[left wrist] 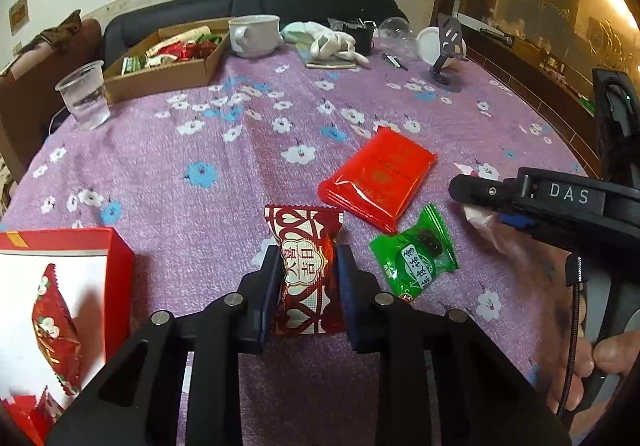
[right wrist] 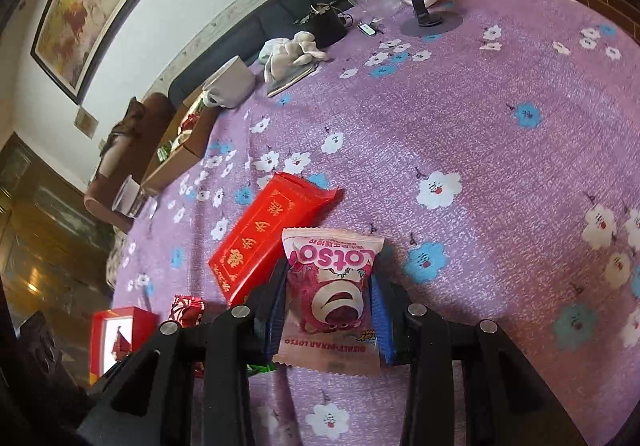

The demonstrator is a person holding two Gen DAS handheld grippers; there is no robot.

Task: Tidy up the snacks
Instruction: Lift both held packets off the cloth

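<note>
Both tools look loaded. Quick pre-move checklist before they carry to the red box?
1. Left tool grip: ok, shut on the red-and-white candy, pinched at mid-body.
2. Right tool grip: ok, shut on the pink Lotso packet.
3. Packets lifted off the purple cloth: cannot tell from either wrist view.
4. Red box open with room: ok, open, white inside, a few red candies, space left.
5. Left tool's path to the box: ok, nothing between them.
6. Leftovers: not ok, green packet and flat red pack lie loose on the cloth.
</note>
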